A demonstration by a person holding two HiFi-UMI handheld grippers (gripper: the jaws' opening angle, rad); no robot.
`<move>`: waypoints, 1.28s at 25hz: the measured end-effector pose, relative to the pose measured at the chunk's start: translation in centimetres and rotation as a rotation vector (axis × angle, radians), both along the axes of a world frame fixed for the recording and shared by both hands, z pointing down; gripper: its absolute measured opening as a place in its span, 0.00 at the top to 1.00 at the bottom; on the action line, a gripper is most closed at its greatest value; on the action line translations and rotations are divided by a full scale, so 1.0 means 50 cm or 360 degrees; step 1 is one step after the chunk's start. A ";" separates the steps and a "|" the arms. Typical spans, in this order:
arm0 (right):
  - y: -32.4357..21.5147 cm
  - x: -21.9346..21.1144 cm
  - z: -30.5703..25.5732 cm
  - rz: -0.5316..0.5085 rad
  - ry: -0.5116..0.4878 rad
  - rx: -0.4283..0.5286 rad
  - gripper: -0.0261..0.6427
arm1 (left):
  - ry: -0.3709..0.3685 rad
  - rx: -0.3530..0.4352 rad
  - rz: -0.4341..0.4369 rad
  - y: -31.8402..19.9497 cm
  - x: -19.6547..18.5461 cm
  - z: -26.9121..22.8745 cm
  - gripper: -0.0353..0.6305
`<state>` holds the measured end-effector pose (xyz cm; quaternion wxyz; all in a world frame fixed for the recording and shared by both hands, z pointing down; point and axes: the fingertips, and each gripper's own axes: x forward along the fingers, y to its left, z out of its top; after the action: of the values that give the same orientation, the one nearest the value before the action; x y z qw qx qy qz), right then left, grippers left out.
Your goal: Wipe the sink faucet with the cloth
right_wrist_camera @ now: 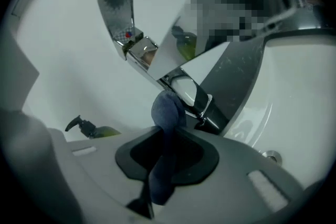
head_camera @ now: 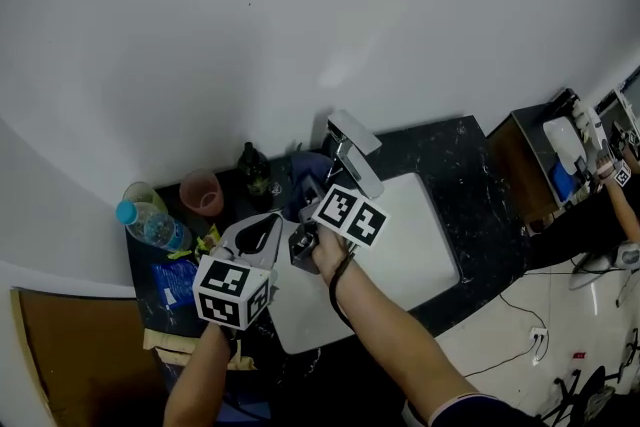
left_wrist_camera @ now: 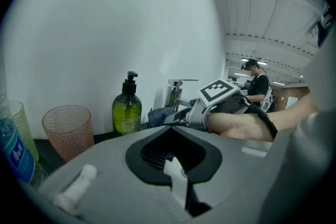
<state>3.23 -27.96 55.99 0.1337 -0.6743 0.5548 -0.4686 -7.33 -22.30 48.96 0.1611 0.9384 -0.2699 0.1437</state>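
The cloth (right_wrist_camera: pixel 167 113) was a dark blue wad pinched between the jaws of the right gripper (right_wrist_camera: pixel 167 139). Its rounded end stuck out past the tips, right at the underside of the faucet (right_wrist_camera: pixel 131 44). I could not tell whether it pressed on the metal or sat just short of it.

To wipe well, I judged I should push that bulging end firmly onto the spout (right_wrist_camera: pixel 184 86) and drag it along the length. Then I would roll my wrist so the fabric reached the side faces and the base. The grip needed to stay tight, because a loose wad would slide back between the jaws and let hard plastic scrape the chrome. Short overlapping strokes seemed safer than one long sweep.

The faucet was square-edged and mirror-bright, with a flat lever handle (right_wrist_camera: pixel 118 8) tilted up and a small red-and-blue mark below it. It stood at the back rim of the white sink (head_camera: pixel 420 245), against the wall.

From the head view, the cloth (head_camera: pixel 305 177) showed just beside the faucet (head_camera: pixel 352 150), ahead of the right gripper (head_camera: pixel 312 205). The left gripper (head_camera: pixel 255 240) hung to the left of it with its jaws pressed together on nothing — no part in the wipe. On the dark counter (head_camera: pixel 460 155) further left stood a green soap bottle (left_wrist_camera: pixel 126 107) and a pink cup (left_wrist_camera: pixel 67 128), well clear of the stroke.
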 end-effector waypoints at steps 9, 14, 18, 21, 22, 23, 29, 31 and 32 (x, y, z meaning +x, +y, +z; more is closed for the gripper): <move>-0.015 0.039 -0.004 0.0199 0.0040 -0.0042 0.88 | -0.0004 -0.0006 0.0015 -0.002 0.006 0.000 0.94; -0.018 0.040 -0.054 0.0232 0.0053 0.0070 0.88 | 0.0002 -0.0008 0.0016 0.002 0.005 -0.004 0.94; -0.025 0.046 -0.109 0.0247 0.0089 0.0168 0.88 | 0.0016 -0.0001 0.0019 0.004 0.005 -0.010 0.94; -0.029 0.050 -0.159 0.0236 0.0157 0.0256 0.88 | 0.0027 0.0005 0.0015 0.005 0.003 -0.013 0.94; -0.029 0.051 -0.176 0.0230 0.0182 0.0286 0.88 | 0.0031 0.0007 0.0014 0.005 0.002 -0.014 0.94; -0.029 0.052 -0.194 0.0224 0.0207 0.0318 0.88 | 0.0034 0.0008 0.0013 0.006 0.001 -0.015 0.94; -0.014 0.039 -0.315 0.0137 0.0360 0.0554 0.88 | 0.0048 0.0018 0.0004 0.003 0.000 -0.022 0.94; -0.001 0.025 -0.318 0.0096 0.0346 0.0562 0.88 | 0.0043 0.0016 -0.0004 0.000 -0.002 -0.019 0.94; 0.006 0.018 -0.309 0.0077 0.0339 0.0545 0.88 | 0.0044 0.0015 -0.0011 -0.003 -0.004 -0.018 0.94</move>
<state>4.13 -27.64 40.56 0.1981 -0.7007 0.6209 -0.2901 -7.51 -22.44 48.08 0.1608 0.9401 -0.2716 0.1289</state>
